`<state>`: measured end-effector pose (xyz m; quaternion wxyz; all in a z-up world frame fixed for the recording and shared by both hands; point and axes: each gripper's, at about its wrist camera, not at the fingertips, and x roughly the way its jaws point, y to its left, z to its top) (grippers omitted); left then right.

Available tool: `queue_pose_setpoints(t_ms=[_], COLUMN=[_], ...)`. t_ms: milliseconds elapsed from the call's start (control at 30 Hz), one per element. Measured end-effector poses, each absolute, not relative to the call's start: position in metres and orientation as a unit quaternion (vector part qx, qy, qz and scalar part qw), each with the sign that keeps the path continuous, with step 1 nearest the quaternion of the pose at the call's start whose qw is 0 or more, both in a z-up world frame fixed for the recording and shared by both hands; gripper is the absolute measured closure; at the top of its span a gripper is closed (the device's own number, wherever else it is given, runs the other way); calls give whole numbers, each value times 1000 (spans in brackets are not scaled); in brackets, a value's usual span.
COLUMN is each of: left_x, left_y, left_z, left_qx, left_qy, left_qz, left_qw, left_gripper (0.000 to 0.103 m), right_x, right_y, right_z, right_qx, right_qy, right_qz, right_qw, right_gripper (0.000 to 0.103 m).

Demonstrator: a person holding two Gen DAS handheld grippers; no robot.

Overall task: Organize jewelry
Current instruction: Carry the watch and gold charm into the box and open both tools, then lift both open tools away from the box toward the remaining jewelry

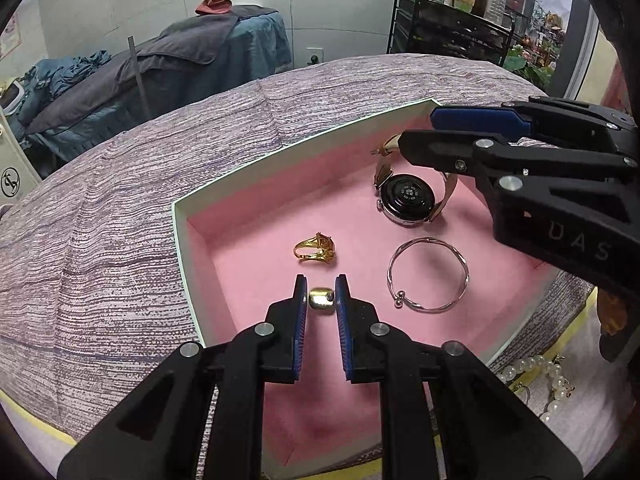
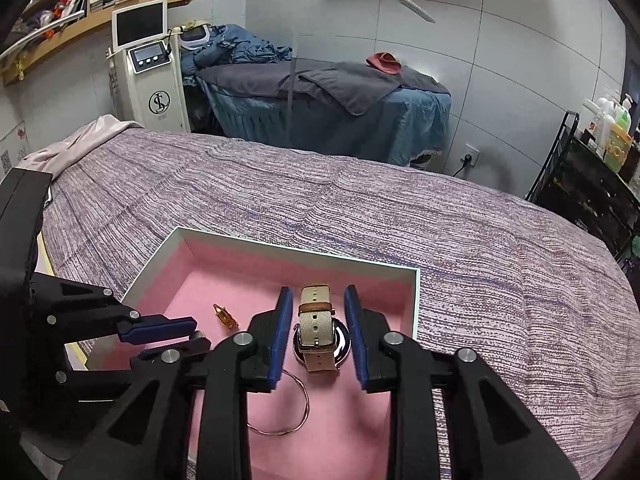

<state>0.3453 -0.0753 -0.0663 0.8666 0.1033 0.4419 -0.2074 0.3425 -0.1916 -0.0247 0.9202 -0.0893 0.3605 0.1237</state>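
Note:
A white box with a pink lining (image 1: pixel 256 240) lies on the bed; it also shows in the right wrist view (image 2: pixel 224 268). In it lie a gold ring with a stone (image 1: pixel 315 248), a silver bangle (image 1: pixel 427 274) and a watch (image 1: pixel 406 198) with a beige strap (image 2: pixel 316 320). My left gripper (image 1: pixel 321 294) is open, its blue pads on either side of a small gold band ring (image 1: pixel 321 298) with a gap on each side. My right gripper (image 2: pixel 318 306) is open, its fingers on either side of the watch, apart from it.
The box sits on a purple striped bedspread (image 1: pixel 120 240). A pearl necklace (image 1: pixel 548 376) lies outside the box at the near right. A black cart with bottles (image 1: pixel 452 28) stands behind the bed, and a second bed with blue and grey covers (image 2: pixel 328 96) beyond.

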Motion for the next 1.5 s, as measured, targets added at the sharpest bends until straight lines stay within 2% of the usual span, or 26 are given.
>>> queue_pose_setpoints(t_ms=[33, 67, 100, 133, 167, 233, 300, 367, 533, 800, 1333, 1500], left_x=[345, 344, 342, 340, 337, 334, 329, 323, 299, 247, 156, 142], left_y=[-74, -74, -72, -71, -70, -71, -73, -72, -54, -22, -23, -30], left_z=[-65, -63, -60, -57, -53, -48, -43, -37, -22, -22, -55, -64], left_qx=[103, 101, 97, 94, 91, 97, 112, 124, 90, 36, 58, 62], left_qy=[440, 435, 428, 420, 410, 402, 391, 377, 348, 337, 338, 355], left_qz=[-205, -203, -202, -202, -203, -205, -201, -191, -177, -178, -195, -203], left_qw=[868, 871, 875, 880, 884, 887, 891, 898, 916, 924, 919, 910], left_gripper=[78, 63, 53, 36, 32, 32, 30, 24, 12, 8, 8, 8], right_x=[342, 340, 338, 336, 335, 331, 325, 319, 296, 243, 164, 152], right_y=[-192, -192, -193, -196, -198, -204, -214, -224, -252, -259, -247, -245], right_z=[-23, -21, -19, -17, -15, -10, -5, 0, 11, 7, -38, -53], right_qx=[-90, -90, -88, -86, -82, -68, -50, -29, 19, 1, -39, -48], right_qy=[357, 354, 349, 346, 344, 343, 338, 334, 331, 333, 372, 385], right_qz=[123, 122, 119, 116, 114, 113, 106, 95, 81, 94, 120, 123], right_qw=[921, 923, 925, 927, 928, 930, 934, 937, 940, 938, 920, 913], right_gripper=[62, 58, 53, 51, 49, 48, 37, 30, 27, 27, 27, 30])
